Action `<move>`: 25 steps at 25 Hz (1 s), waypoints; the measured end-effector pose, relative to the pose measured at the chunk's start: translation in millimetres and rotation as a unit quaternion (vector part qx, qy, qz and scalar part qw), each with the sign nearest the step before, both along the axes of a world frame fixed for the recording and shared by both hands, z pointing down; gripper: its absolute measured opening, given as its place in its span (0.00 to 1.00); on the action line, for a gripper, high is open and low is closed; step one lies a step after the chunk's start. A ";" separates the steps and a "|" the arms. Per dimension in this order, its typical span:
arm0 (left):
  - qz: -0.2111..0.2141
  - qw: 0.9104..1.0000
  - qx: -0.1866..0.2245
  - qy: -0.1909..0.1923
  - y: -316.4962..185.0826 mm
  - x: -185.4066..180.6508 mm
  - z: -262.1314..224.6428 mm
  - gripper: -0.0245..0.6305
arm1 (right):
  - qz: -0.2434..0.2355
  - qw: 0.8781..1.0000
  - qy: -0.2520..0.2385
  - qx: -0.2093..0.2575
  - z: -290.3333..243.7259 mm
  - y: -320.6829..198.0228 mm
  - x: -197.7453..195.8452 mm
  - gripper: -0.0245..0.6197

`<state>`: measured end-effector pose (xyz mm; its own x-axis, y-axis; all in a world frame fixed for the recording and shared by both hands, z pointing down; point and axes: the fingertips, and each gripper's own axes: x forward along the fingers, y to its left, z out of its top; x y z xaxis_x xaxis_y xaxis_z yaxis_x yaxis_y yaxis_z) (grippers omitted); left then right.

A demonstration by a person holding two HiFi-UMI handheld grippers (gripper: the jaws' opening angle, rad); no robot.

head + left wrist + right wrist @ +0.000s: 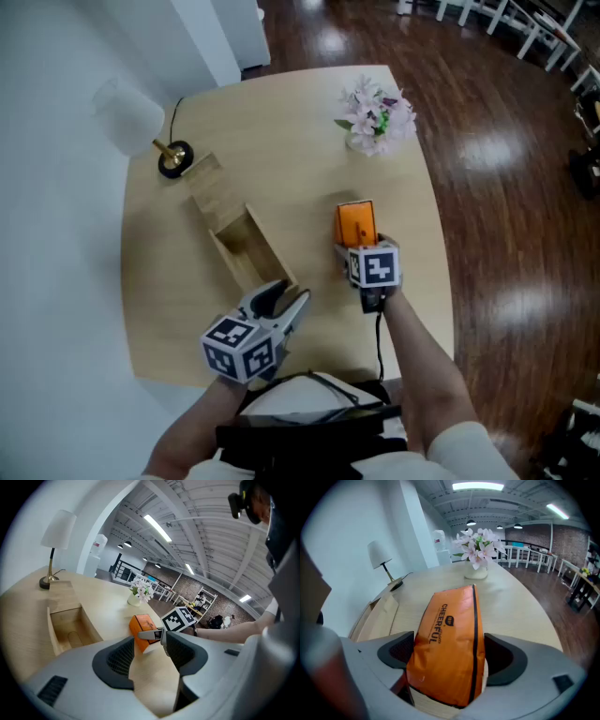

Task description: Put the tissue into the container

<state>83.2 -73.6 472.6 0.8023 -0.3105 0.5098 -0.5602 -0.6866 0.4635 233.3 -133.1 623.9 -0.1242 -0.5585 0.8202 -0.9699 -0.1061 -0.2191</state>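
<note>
The orange tissue pack carries the word "CHEERFUL" in dark capitals running along its face. A small dark logo sits beside that word, its lettering too small to read.

Left tongs and right tongs reach forward, jaws spread wide.

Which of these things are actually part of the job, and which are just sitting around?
Part of the job: orange tissue pack; open wooden container; right gripper, jaws around the pack; left gripper, empty.
Just lying about: lamp; vase of flowers.
</note>
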 end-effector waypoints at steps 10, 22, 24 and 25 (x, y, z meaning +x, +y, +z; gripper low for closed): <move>-0.004 1.000 -0.009 0.006 9.4 -11.4 0.4 0.35 | 0.020 0.998 -0.052 0.026 8.9 -1.5 7.5 0.76; -0.032 0.999 0.004 0.023 19.2 -36.5 -12.0 0.35 | -0.003 0.998 0.048 0.031 -18.1 3.2 15.8 0.64; -0.039 0.999 0.008 0.028 18.7 -42.2 -14.6 0.35 | 0.003 0.999 0.042 0.034 -25.0 6.6 18.4 0.64; -0.043 0.999 0.010 0.030 18.1 -45.2 -16.1 0.35 | 0.006 0.998 0.041 0.037 -29.6 8.3 19.7 0.64</move>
